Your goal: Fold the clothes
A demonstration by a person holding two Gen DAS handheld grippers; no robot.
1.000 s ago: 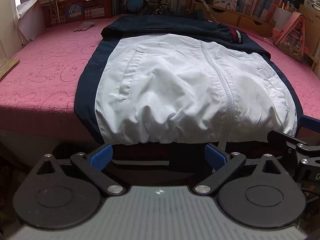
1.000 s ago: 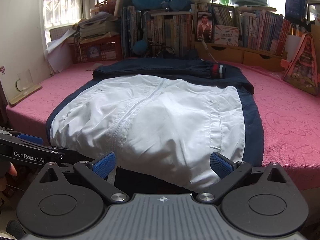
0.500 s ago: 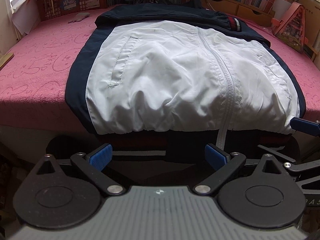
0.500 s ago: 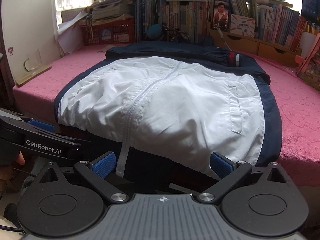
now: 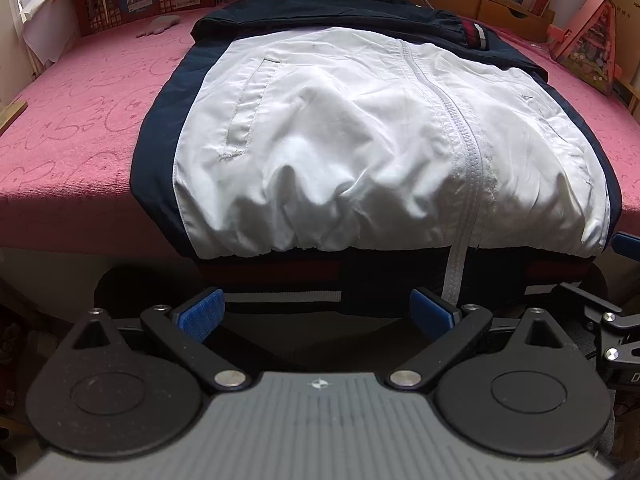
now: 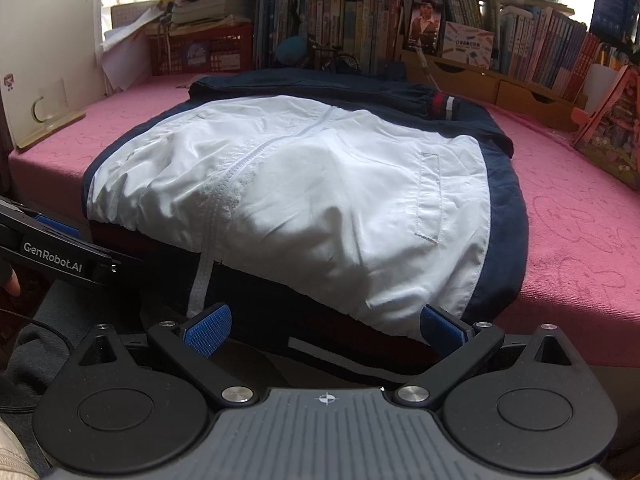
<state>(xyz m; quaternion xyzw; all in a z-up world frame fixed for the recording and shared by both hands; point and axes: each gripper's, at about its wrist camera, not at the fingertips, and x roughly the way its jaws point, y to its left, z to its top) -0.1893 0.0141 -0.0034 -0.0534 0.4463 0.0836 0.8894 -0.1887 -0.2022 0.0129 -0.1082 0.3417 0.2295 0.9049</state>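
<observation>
**Both grippers wide open just short of the jacket's hanging hem**

Left wrist view: the left gripper is spread wide and empty; the jacket lies dead ahead at 12 o'clock on the pink bed, its long axis running away from the jaws along the zipper, hem band nearest.

Right wrist view: the right gripper is equally wide and empty; the jacket fills 12 o'clock, its zipper slanting toward 11, with the left gripper at 9 o'clock.
</observation>
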